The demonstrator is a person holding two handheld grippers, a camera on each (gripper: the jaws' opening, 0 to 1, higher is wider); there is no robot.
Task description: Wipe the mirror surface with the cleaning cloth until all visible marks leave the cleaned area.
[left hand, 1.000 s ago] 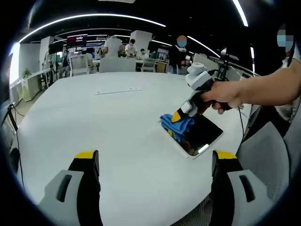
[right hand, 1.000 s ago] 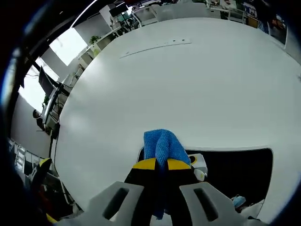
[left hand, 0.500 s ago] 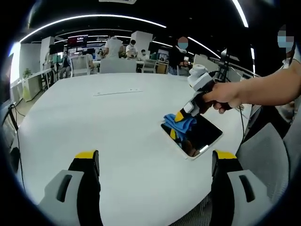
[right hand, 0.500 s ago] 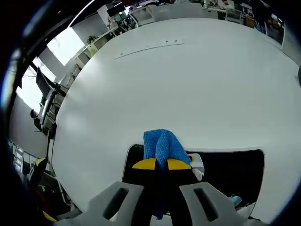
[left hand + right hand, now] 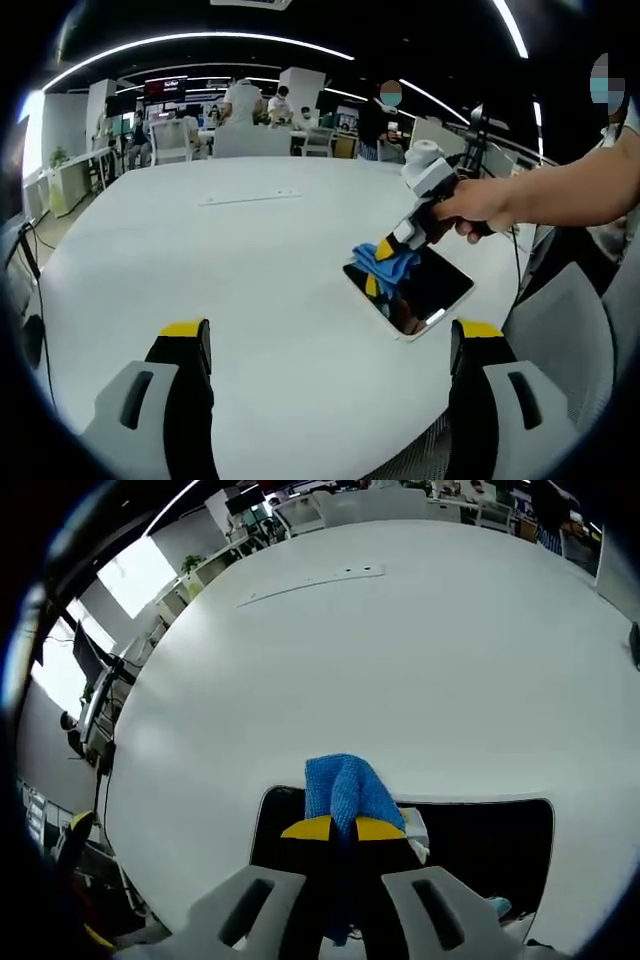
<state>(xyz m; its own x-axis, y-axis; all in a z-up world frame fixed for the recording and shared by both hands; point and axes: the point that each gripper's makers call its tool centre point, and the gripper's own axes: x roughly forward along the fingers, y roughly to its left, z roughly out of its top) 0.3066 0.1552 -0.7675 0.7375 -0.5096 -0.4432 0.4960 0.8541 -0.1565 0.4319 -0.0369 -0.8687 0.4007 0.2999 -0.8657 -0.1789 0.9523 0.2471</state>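
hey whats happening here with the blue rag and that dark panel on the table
A person is wiping a mirror that lies flat on a white table. The right gripper has its jaws shut on a blue cleaning cloth, pressing it onto one end of the mirror. The left gripper hangs open over the table's near side, holding nothing. Any marks on the glass are too small to tell.

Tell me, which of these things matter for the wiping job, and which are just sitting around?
In the job:
blue cloth, clamped in the right gripper
mirror, flat on the table
left gripper, open and idle

Just around:
white table
grey chair
long strip across the table
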